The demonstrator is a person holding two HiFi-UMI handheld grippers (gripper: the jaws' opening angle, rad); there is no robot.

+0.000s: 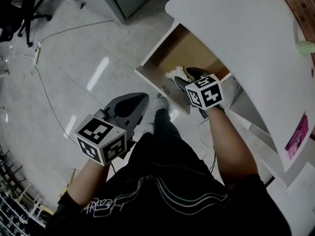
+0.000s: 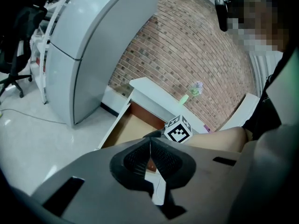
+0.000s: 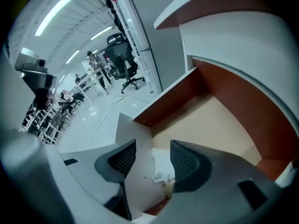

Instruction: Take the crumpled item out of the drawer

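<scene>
Drawer [image 1: 189, 50]: at 12 o'clock in the head view, pulled out from under the bench toward 10 o'clock.
Bench [image 1: 246, 33]: runs from 12 round to 4 o'clock, above and behind the drawer.
Crumpled item [image 1: 175, 73]: in the drawer, near its front wall.
Right claw [image 3: 152, 155]: over the drawer's front part, at 3 o'clock of the crumpled item, which lies between its jaws.
Left claw [image 1: 129, 107]: at 8 o'clock, over the floor [image 1: 74, 68], well apart from the drawer.
Chair [image 1: 22, 9]: on the floor at 10 o'clock, far behind the left claw.
Cable [image 1: 59, 33]: on the floor, between chair and drawer.
</scene>
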